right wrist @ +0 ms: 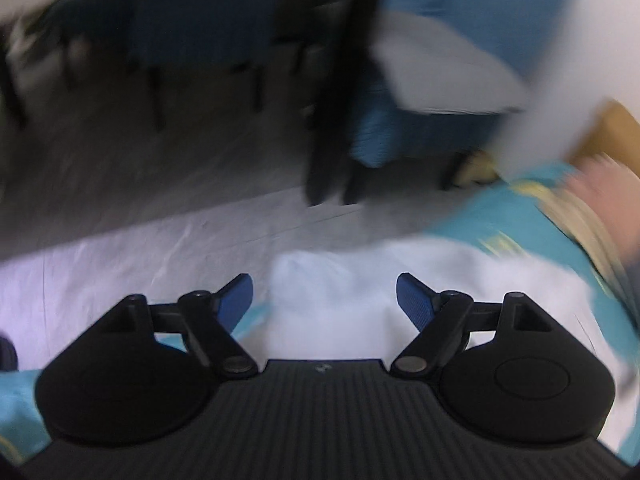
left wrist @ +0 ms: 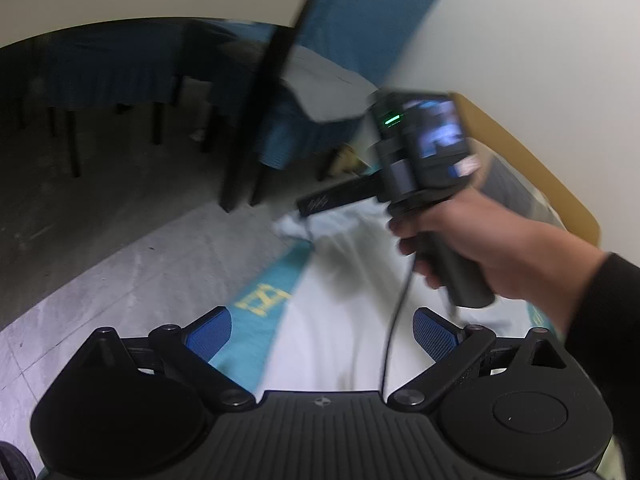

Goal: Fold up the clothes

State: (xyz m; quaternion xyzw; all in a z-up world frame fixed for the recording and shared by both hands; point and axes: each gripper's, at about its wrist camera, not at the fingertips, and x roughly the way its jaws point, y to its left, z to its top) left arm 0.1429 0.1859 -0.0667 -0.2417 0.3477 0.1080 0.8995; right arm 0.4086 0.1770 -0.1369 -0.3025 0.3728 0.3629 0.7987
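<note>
Blue chair (left wrist: pixel 280 148), black table leg (left wrist: pixel 256 128) beyond white garment (left wrist: pixel 340 320).

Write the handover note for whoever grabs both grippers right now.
Left gripper: open, nothing between its pads, over the white garment.
Right gripper: open, empty, above the same garment.
Garment: white with a teal band, lying rumpled on the pale sheet.
Done: no finished fold can be made out; the views are blurred.
Left: grasp the edges, fold, flatten.

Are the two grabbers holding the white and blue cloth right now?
No. The left gripper and right gripper are both open above the cloth, with nothing between their fingers.
</note>
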